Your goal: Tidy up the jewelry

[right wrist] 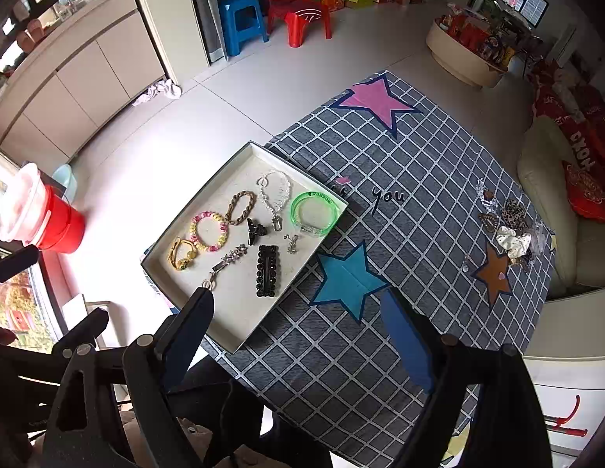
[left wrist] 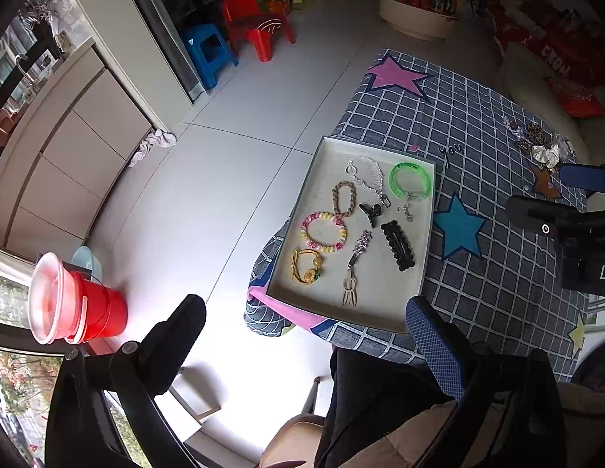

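Pale tiled floor (left wrist: 240, 117) surrounds a table under a grey checked cloth with coloured stars (left wrist: 497, 124); a shallow white tray of jewelry (left wrist: 333, 156) sits at the cloth's edge. The left gripper (left wrist: 306, 335) hangs above, jaws wide apart and empty.

Seen from the right wrist, a loose pile of hair accessories (right wrist: 509, 230) lies well apart from the tray (right wrist: 240, 156); the right gripper (right wrist: 298, 312) is spread wide, empty.

Assorted jewelry (right wrist: 240, 234) flat in tray (right wrist: 224, 335)

Four bracelets (right wrist: 315, 209), three hair clips (right wrist: 267, 270), perhaps two charms (right wrist: 291, 243), one tray (right wrist: 240, 341)
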